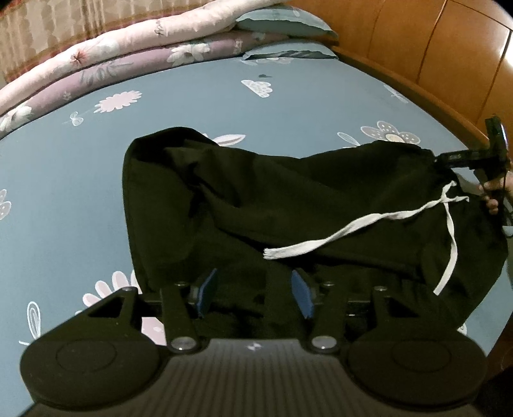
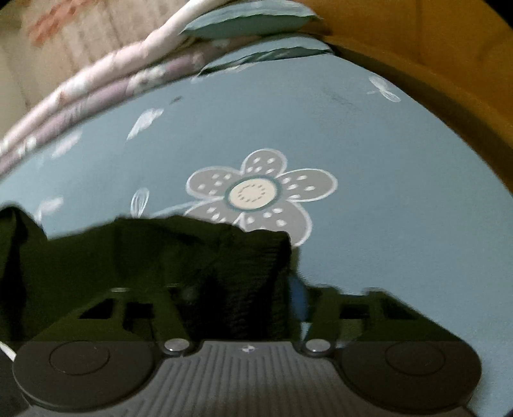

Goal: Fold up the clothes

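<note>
Black shorts (image 1: 256,199) with a white drawstring (image 1: 352,224) lie crumpled on the blue bed sheet (image 1: 64,199). My left gripper (image 1: 255,296) is at their near edge, and dark cloth fills the gap between its blue pads (image 1: 301,298). At the far right, my right gripper (image 1: 449,157) pinches the waistband corner, with a hand (image 1: 490,195) behind it. In the right wrist view, the ribbed black waistband (image 2: 250,288) sits bunched between the fingers of my right gripper (image 2: 253,298); the rest of the shorts (image 2: 96,256) trails off to the left.
The sheet has a flower print (image 2: 253,192). Folded quilts (image 1: 112,57) and two blue pillows (image 1: 282,25) lie along the far side. A wooden headboard (image 1: 433,48) curves around the right edge of the bed.
</note>
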The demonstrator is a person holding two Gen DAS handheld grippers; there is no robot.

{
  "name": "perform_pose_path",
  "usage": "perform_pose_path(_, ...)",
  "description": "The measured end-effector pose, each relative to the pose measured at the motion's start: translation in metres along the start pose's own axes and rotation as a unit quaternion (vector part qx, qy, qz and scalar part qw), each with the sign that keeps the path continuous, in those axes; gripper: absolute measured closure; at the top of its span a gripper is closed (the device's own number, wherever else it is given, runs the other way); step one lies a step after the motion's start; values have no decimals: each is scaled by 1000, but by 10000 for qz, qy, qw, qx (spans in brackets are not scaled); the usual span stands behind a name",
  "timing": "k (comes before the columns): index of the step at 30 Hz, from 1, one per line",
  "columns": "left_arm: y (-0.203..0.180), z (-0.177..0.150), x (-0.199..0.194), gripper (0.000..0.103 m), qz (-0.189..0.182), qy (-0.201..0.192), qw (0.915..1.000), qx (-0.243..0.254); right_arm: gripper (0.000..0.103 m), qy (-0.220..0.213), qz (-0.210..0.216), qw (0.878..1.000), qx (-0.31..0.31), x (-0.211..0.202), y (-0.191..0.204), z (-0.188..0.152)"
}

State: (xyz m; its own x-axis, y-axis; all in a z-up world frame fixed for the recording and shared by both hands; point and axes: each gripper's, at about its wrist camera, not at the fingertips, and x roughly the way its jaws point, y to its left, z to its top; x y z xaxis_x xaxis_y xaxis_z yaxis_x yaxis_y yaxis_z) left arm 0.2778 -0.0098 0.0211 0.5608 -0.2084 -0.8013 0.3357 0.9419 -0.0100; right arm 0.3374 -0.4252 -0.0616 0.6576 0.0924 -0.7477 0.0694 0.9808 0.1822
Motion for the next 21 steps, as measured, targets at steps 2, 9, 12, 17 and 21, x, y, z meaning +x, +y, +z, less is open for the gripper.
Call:
perform_pose_path(2, -2, 1, -1, 50, 42, -8, 10000, 35, 77, -67, -88, 9998, -154, -5, 7, 1)
perform_pose_path(9, -3, 4, -4, 50, 84, -38, 10000, 38, 83, -416, -822, 9953, -286, -27, -3, 16)
perform_pose_path(12, -1, 6, -3, 50, 61, -16, 10000, -4, 73, -170, -813, 9965, -132, -14, -16, 15)
perform_pose_path(17, 2, 11, -7, 50, 48, -24, 10000, 19, 60, -350, -802, 9961, 137, -36, -17, 13)
perform_pose_path(21, 4, 15, -11, 50, 38, -33, 10000, 40, 47, -594, -585, 9964, 160, -71, 0, 7)
